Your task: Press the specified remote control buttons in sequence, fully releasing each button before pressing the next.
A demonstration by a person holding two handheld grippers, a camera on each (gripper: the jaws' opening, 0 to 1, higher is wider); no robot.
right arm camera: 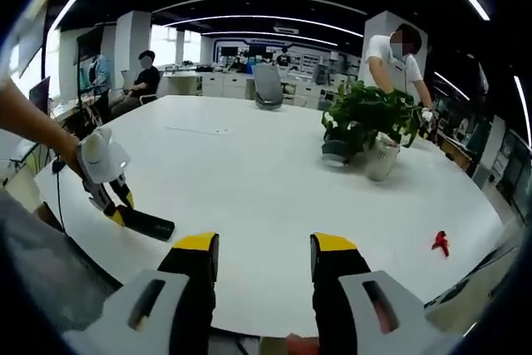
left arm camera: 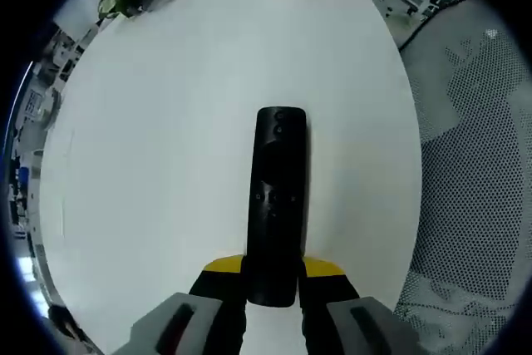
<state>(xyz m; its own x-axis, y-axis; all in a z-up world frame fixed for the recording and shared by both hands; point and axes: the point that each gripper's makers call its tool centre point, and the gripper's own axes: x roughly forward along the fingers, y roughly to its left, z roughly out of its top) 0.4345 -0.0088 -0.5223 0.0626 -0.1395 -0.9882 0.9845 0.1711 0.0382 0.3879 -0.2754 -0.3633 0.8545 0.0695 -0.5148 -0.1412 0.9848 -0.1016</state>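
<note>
Two yellow-tipped fingers of our left gripper (left arm camera: 272,276) clamped the long black plastic remote control (left arm camera: 277,205) above the white table (left arm camera: 166,164); our right gripper (right arm camera: 264,268) hovered with fingers apart.

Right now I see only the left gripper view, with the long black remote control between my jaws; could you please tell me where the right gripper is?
Observer: The right gripper hangs over the white table, jaws apart with nothing between them.
Operator: Is it close to the remote?
Observer: No. The long black remote control sits well off to its left, held at one end by the left gripper.
Operator: Is anyone nearby?
Observer: A seated person is at the table's far side.
</note>
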